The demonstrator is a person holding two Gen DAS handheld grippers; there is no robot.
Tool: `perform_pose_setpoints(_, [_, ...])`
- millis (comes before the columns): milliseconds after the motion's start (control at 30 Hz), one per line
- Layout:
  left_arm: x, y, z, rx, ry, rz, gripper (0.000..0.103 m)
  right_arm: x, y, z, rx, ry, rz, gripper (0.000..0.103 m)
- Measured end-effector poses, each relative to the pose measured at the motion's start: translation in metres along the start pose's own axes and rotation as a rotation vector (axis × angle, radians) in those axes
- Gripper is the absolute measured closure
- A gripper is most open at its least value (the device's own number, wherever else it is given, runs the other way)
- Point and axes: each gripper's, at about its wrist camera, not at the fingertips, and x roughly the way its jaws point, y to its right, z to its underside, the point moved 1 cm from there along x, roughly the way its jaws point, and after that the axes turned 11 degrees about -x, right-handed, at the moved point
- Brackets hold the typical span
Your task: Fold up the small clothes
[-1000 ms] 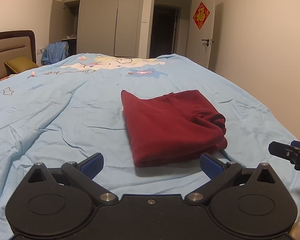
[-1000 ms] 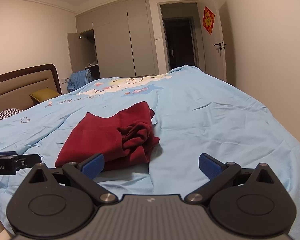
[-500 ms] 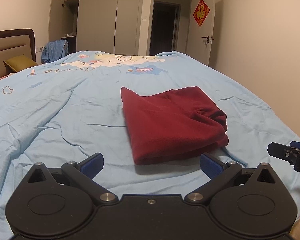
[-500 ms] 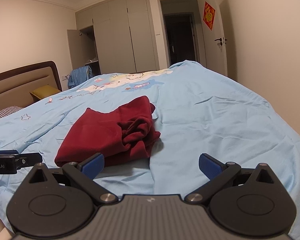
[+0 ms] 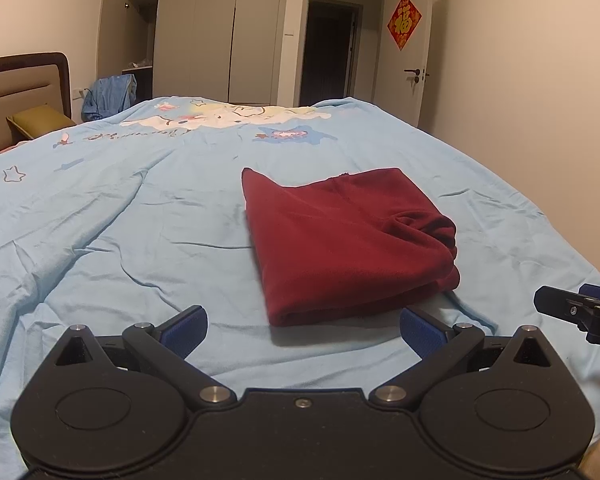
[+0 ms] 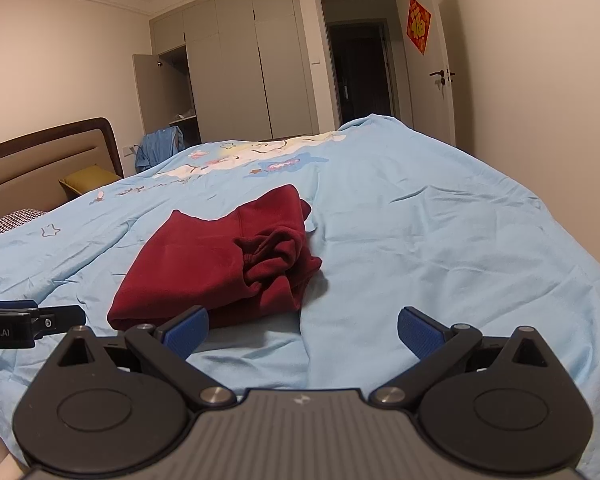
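Note:
A dark red garment [image 5: 348,240] lies folded into a rough rectangle on the light blue bedspread [image 5: 120,216], its bunched edge on the right. My left gripper [image 5: 302,330] hovers open just in front of its near edge, holding nothing. In the right wrist view the same red garment [image 6: 220,264] lies ahead and to the left, crumpled folds facing me. My right gripper [image 6: 302,330] is open and empty, over the bedspread [image 6: 440,248] to the right of the garment. Each gripper's tip shows at the edge of the other's view.
A brown headboard [image 5: 20,80] and a yellow pillow [image 5: 40,120] stand at the far left. A wardrobe [image 5: 204,32] with one open door, a dark doorway [image 5: 328,52] and a white door [image 5: 420,64] lie beyond the bed. A blue garment [image 5: 108,96] hangs by the wardrobe.
Both grippers have tilted slightly, so the garment sits a little lower in view. The garment has not moved and both grippers stay open.

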Motion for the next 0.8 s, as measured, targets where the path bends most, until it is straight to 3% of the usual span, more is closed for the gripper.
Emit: perform_pose_setpoints(800, [0.0046,-0.0008,-0.0003,-0.029,-0.023,0.002,0.001,0.0061,0.0008,0.0028,0.004,-0.022,-0.001,0.0])
